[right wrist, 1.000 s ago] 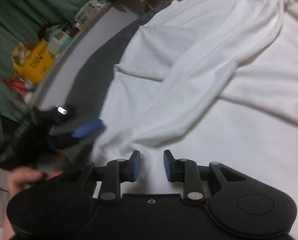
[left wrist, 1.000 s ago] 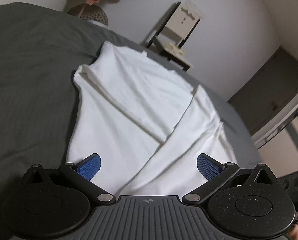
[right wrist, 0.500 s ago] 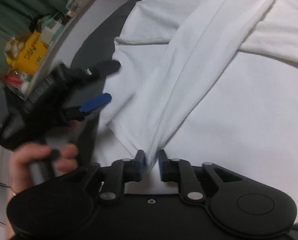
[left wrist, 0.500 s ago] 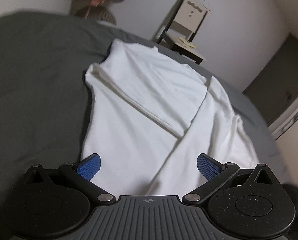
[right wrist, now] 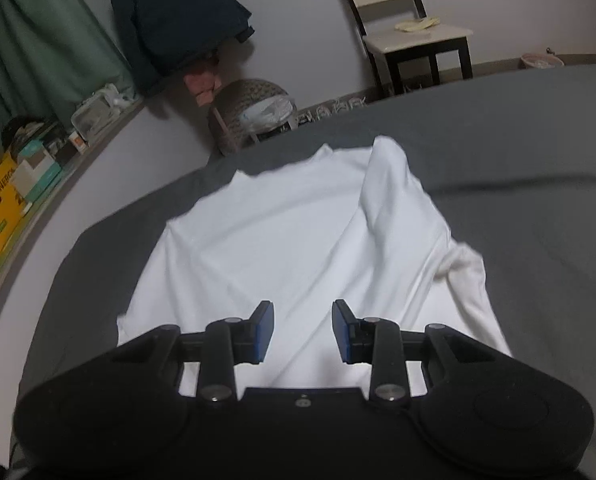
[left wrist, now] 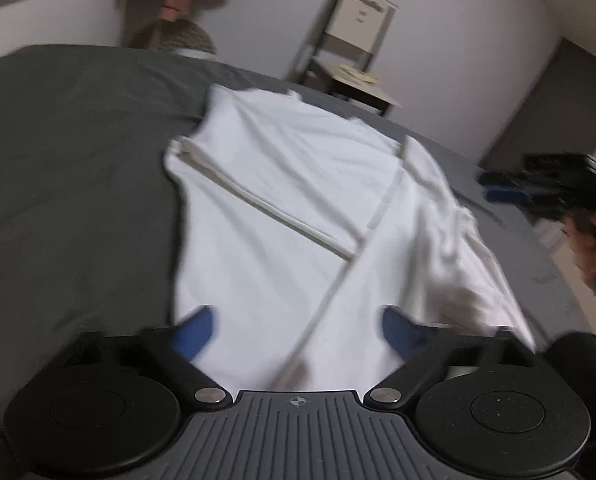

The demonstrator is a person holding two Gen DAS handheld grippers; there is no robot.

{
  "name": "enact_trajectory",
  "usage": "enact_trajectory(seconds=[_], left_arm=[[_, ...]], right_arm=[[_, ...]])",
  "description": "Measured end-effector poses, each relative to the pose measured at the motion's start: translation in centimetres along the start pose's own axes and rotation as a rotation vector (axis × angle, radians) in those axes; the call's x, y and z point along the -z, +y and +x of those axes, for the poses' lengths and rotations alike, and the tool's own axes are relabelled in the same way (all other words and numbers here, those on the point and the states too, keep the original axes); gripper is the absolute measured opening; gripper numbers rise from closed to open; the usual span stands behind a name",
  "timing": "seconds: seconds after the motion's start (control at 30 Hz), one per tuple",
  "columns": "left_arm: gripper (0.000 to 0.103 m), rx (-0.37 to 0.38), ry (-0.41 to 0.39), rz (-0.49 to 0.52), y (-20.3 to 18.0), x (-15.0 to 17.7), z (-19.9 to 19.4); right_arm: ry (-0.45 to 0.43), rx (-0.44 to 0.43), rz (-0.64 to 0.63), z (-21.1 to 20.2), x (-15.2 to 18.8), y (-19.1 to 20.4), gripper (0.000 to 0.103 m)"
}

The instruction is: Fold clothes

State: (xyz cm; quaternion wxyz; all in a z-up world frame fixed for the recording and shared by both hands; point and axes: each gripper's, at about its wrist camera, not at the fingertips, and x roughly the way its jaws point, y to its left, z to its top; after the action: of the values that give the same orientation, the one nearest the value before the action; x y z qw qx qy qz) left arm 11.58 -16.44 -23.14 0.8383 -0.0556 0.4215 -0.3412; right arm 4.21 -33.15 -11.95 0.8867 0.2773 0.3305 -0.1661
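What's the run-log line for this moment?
shirt: on bed, sleeves folded | left gripper: just closing, nothing pinched | right gripper: just opening, empty

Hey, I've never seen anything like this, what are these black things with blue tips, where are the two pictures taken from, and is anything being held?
No robot here: a person holds a hand tool in each hand, each with two blue-padded fingers and a camera looking along them. One picture is from the left tool, the other from the right tool. A white shirt, partly folded with sleeves crossed over, lies on a grey bed. Neither tool holds anything. The left one's jaws have just been closing, with only flat cloth beneath them; the right one's have been opening, with nothing between them. The right tool also shows blurred in the left picture.
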Motion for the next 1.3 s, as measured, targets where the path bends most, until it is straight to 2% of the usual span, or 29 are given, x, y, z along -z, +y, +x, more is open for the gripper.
enact_trajectory(seconds=[0.07,0.17,0.2,0.23,0.27,0.3,0.37,0.47,0.53,0.6,0.7,0.8,0.87,0.97,1.07,1.17,1.23,1.3], left_arm=[[0.046,-0.029,0.053,0.048,-0.5,0.4,0.8],[0.046,-0.078,0.103,0.114,-1.4,0.8,1.5],[0.041,-0.078,0.105,0.113,-1.5,0.8,1.5],[0.033,-0.082,0.108,0.110,-1.5,0.8,1.5],[0.018,-0.091,0.115,0.105,-1.5,0.8,1.5],[0.010,-0.098,0.126,0.104,-1.5,0.9,1.6],[0.004,-0.106,0.143,0.124,-1.9,1.0,1.8],[0.003,-0.131,0.145,0.187,-3.1,1.1,1.8],[0.003,-0.147,0.143,0.208,-3.5,1.1,1.8],[0.003,-0.156,0.129,0.207,-3.5,0.9,1.5],[0.003,-0.160,0.088,0.179,-3.1,0.4,0.6],[0.003,-0.143,0.054,0.164,-2.9,0.1,-0.2],[0.003,-0.131,0.047,0.159,-2.8,0.0,-0.4],[0.003,-0.133,0.058,0.171,-2.8,0.1,-0.3],[0.003,-0.131,0.048,0.182,-3.3,0.0,-0.6],[0.003,-0.123,0.034,0.183,-3.6,0.0,-1.1],[0.003,-0.125,0.032,0.183,-3.6,0.0,-1.3],[0.003,-0.127,0.034,0.181,-3.6,0.1,-1.3]], right_arm=[[0.004,-0.008,-0.005,0.2,0.4,-0.2,0.032],[0.030,-0.026,-0.005,1.1,1.5,-0.3,0.032],[0.036,-0.020,-0.005,1.3,1.7,-0.5,0.032],[0.034,-0.011,-0.005,1.6,1.6,-0.4,0.032],[0.024,0.005,-0.010,2.0,1.1,-0.5,0.032],[0.013,0.021,-0.016,2.4,0.4,-0.5,0.032],[-0.015,0.068,-0.031,3.6,-1.3,-0.6,0.032],[-0.044,0.160,-0.039,6.7,-5.0,-0.5,0.032],[-0.022,0.195,-0.038,9.3,-7.6,-0.2,0.033],[0.035,0.234,-0.058,12.2,-9.7,0.5,0.034],[0.154,0.342,-0.088,16.8,-11.4,1.0,0.034],[0.232,0.431,-0.097,19.5,-11.8,0.7,0.033],[0.271,0.484,-0.094,20.9,-11.8,0.4,0.029],[0.257,0.503,-0.041,21.2,-12.2,0.0,0.022],[0.202,0.553,-0.091,20.8,-12.6,0.7,0.022],[0.205,0.518,-0.118,20.9,-12.7,1.0,0.022],[0.232,0.511,-0.090,21.4,-12.8,0.7,0.011],[0.249,0.511,-0.068,21.9,-12.7,0.3,0.006]])
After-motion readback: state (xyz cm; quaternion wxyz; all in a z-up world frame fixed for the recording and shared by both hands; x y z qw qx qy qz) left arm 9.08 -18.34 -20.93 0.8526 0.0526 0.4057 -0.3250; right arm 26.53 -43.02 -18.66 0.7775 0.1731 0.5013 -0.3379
